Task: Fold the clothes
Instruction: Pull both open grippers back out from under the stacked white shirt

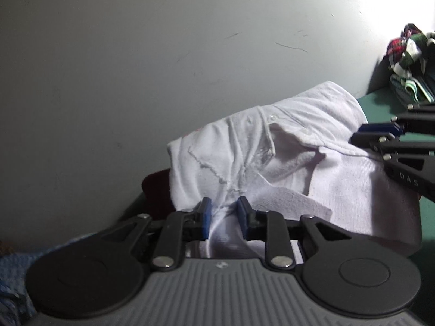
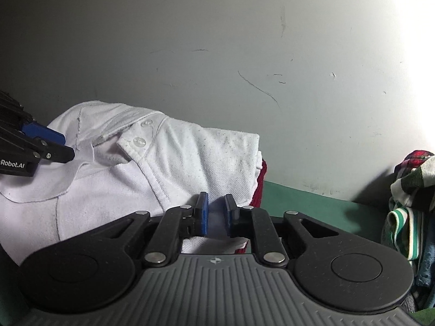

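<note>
Left wrist view: left gripper partly open, shirt fabric between pads, grip unclear. Right gripper likewise at shirt's other edge. Shirt appears folded, atop red garment; pile to right unfolded.

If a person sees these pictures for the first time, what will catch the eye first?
The folded white polo shirt with its buttoned collar fills the middle, lying on a dark red garment. The left claw stands at its near edge, fabric between the blue pads. A heap of colourful clothes sits far right on the green surface.
</note>
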`<action>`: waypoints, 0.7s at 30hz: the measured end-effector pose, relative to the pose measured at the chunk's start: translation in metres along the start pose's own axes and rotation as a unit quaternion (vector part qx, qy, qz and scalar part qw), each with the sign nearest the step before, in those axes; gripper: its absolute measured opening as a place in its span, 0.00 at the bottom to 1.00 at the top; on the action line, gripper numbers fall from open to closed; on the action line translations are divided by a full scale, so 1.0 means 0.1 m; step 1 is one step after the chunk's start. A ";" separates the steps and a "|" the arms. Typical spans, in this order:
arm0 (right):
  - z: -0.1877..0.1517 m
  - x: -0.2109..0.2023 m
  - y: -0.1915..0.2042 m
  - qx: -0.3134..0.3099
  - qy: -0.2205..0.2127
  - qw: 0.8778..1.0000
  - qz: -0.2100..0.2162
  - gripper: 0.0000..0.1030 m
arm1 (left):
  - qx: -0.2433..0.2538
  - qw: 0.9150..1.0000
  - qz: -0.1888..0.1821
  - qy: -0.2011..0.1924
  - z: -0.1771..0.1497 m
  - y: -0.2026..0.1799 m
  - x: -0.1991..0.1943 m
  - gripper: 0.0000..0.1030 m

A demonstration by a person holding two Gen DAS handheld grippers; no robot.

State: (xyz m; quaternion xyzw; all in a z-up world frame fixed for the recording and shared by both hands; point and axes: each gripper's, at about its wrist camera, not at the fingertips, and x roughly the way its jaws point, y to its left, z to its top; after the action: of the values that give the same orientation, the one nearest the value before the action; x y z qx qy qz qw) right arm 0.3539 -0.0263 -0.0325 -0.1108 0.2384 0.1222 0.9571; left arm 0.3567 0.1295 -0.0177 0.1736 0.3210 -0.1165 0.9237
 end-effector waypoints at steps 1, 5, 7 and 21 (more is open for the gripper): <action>0.04 -0.01 0.00 0.000 -0.003 1.000 0.000 0.13 | 0.001 1.000 -0.005 -0.006 0.02 0.00 -0.05 0.25; 0.18 -0.28 -0.07 0.027 -0.048 0.998 0.026 0.14 | -0.019 0.996 -0.075 -0.048 0.03 0.11 -0.41 0.35; 0.16 -0.36 -0.01 0.004 -0.047 0.998 0.044 0.14 | -0.009 0.994 -0.105 -0.039 -0.03 0.06 -0.48 0.36; 0.45 -0.32 0.00 0.028 -0.035 0.998 0.037 0.14 | 0.008 0.994 -0.103 -0.031 0.15 0.00 -0.41 0.33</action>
State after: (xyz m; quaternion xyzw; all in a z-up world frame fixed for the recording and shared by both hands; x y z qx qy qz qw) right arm 0.3458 -0.0201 0.0213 -0.0706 0.2118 0.1543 0.9625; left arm 0.3334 0.1281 0.0197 0.1430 0.3072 -0.2190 0.9150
